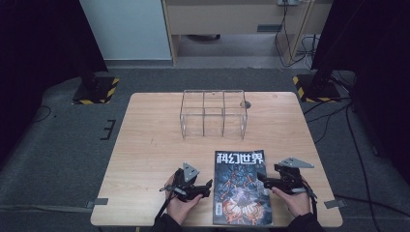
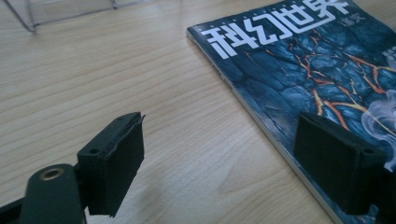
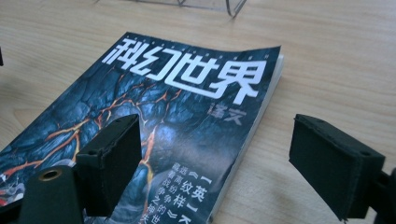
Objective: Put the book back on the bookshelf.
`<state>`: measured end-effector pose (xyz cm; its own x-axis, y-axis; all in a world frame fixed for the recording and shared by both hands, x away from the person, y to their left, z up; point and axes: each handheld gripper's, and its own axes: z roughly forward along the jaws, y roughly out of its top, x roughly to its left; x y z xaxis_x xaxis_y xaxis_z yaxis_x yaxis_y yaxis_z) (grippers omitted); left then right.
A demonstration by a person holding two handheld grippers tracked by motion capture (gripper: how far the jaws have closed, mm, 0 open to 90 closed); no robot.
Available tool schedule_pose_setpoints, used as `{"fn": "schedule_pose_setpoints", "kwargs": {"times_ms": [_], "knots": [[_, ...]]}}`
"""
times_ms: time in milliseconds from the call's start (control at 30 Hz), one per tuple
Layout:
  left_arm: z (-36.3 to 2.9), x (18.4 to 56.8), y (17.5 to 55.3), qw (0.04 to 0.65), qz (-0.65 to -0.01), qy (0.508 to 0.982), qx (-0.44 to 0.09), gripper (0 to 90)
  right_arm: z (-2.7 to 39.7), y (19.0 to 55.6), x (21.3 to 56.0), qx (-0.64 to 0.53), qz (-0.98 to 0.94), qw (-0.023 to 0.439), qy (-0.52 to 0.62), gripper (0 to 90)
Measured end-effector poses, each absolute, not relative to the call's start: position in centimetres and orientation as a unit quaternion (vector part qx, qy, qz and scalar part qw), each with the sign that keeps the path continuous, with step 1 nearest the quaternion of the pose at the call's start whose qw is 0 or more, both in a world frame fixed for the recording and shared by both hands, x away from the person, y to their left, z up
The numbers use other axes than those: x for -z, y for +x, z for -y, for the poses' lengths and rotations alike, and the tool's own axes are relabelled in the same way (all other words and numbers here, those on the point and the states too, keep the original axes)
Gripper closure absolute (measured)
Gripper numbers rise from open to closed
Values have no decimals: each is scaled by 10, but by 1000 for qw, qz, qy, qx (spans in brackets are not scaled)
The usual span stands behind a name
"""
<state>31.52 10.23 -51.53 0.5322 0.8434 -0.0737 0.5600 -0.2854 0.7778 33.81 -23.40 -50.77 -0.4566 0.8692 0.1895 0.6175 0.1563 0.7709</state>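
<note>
A magazine with a dark blue cover, orange cracks and white characters lies flat near the table's front edge. My left gripper sits just left of its spine edge, jaws open and straddling that edge low over the wood. At the magazine's right edge, my right gripper is open too, one jaw over the cover and the other over bare table. Neither pad presses on the magazine.
A clear acrylic rack with several compartments stands at the middle back of the wooden table. Black stands with yellow-striped bases flank the table's far corners. Cables run on the floor at the right.
</note>
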Motion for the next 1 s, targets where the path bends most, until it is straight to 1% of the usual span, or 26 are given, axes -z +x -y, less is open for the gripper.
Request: {"fn": "schedule_pose_setpoints", "kwargs": {"times_ms": [533,667,833,1000], "knots": [[-80,527,309,385,-418,808,-158,200,227,336,528,-401,-759,117,499,251],[-76,529,307,383,-411,813,-153,233,227,335,530,-401,-760,104,501,276],[-71,530,305,387,-403,816,-148,275,226,334,531,-404,-757,101,503,295],[-69,532,304,392,-402,815,-144,298,226,334,531,-406,-756,104,503,306]]}}
